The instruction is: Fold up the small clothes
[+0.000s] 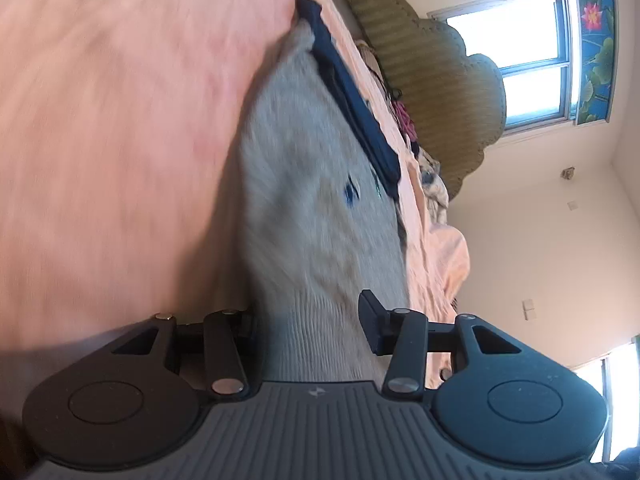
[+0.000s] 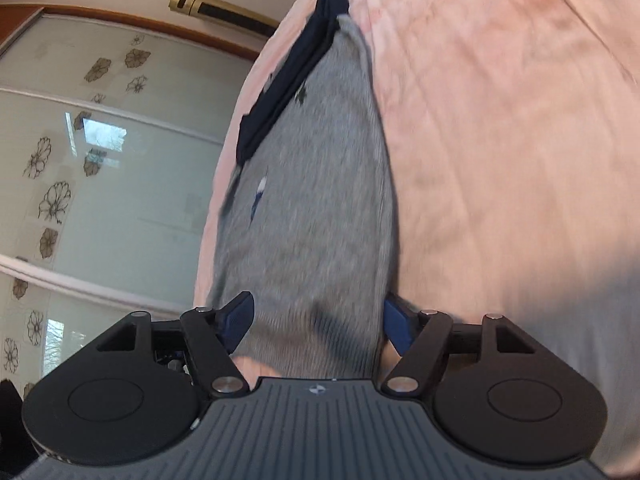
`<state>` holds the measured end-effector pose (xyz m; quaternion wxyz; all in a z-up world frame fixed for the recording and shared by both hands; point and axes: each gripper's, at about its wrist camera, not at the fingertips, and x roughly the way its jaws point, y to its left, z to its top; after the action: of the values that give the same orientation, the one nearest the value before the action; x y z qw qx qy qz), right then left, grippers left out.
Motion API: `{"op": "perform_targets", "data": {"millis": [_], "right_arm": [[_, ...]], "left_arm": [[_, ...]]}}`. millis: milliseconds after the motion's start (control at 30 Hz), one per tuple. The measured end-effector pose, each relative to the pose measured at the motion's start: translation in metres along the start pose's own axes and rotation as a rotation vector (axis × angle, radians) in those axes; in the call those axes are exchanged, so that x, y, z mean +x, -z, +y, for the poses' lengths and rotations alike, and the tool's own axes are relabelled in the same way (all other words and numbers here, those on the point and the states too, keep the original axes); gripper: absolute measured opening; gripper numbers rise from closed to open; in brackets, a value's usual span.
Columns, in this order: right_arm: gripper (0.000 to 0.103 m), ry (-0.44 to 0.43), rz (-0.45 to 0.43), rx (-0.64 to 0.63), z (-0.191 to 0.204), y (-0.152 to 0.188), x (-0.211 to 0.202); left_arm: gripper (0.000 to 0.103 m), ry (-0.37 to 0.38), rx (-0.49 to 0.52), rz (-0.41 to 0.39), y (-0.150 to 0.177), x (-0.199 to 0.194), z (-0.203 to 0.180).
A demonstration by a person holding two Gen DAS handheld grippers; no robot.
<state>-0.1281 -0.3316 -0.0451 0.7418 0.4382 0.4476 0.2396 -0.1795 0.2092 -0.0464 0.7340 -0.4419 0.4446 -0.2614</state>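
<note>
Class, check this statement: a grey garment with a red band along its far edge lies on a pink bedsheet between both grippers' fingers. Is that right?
Not quite: the band along the far edge of the grey garment is dark navy, not red, as the right wrist view shows. The pink bedsheet is right.

Pink bedsheet (image 2: 500,140) lies bare and open beside the grey garment (image 2: 320,200) (wide clear run on 1 side). Far end blocked: headboard (image 1: 432,80), heaped bedding (image 1: 436,188). Dark band (image 1: 352,96) rims the garment's far edge
</note>
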Motion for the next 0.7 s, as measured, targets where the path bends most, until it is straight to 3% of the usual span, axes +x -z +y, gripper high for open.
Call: {"op": "perform_targets", "data": {"millis": [100,200,233,267,467,533,600,700], "right_arm": [[0.062,0.008,0.029,-0.003,0.005,0.011,0.013],[0.031,0.022,0.037,0.008,0.002,0.014,0.021],[0.012,0.054,0.053,0.002,0.001,0.014,0.025],[0.011,0.063,0.056,-0.01,0.001,0.015,0.027],[0.01,0.106,-0.005,-0.118,0.026,0.016,-0.01],[0.01,0.187,0.012,-0.14,0.023,0.015,-0.02],[0.01,0.22,0.05,-0.118,0.009,0.017,-0.02],[0.007,0.202,0.027,-0.103,0.003,0.019,-0.022]], "left_arm": [[0.046,-0.005,0.006,0.021,0.008,0.002,-0.002],[0.038,-0.043,0.026,0.018,0.009,0.004,-0.008],[0.03,-0.072,0.047,0.02,0.01,0.005,-0.012],[0.004,-0.113,0.078,0.034,0.009,0.008,-0.014],[0.005,-0.137,0.233,0.041,0.019,-0.007,-0.043],[0.005,-0.23,0.232,0.067,0.019,0.0,-0.032],[0.004,-0.21,0.177,0.073,0.017,0.0,-0.015],[0.007,-0.231,0.209,0.082,0.014,-0.005,-0.018]]}}
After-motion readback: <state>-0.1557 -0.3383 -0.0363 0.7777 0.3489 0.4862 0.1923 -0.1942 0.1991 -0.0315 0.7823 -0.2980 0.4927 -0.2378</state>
